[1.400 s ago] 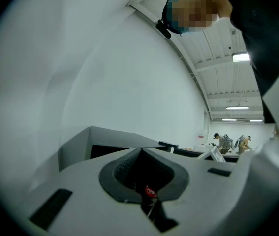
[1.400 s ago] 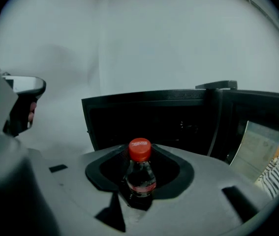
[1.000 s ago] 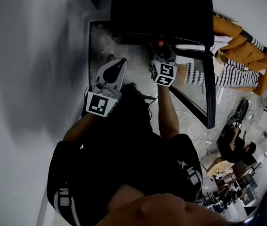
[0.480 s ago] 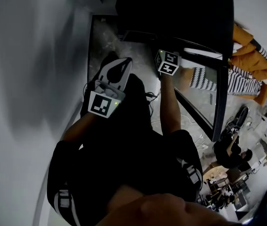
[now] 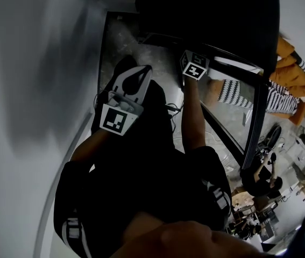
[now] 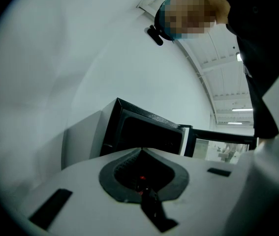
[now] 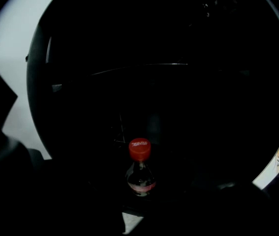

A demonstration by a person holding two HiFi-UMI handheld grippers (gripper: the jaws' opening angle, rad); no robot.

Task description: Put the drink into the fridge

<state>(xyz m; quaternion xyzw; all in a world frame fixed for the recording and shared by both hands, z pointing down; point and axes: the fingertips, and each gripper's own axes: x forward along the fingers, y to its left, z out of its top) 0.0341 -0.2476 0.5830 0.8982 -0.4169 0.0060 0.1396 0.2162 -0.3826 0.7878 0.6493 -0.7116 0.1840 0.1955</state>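
Being carried forward, the drink [image 7: 139,167] is now held inside the dark fridge [image 7: 188,82], clamped below its red cap by the right gripper [image 7: 140,188], which is seen deeper in than a second ago. Only setting down is judged to remain. No other contents can be made out. The left gripper [image 6: 140,150], jaws together and empty, is held outside, beside the open door [image 5: 250,117].

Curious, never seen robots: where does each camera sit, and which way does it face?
Head view: on the person's head, steeply down at black-clad torso, left tongs, the other's marker cube, black glass-door fridge.
Left gripper view: on left tongs, up along shut tips at fridge; dark clothing shows.
Right gripper view: on right tongs, into fridge, gripping red-capped clear drink bottle; no body.
All share the fridge.
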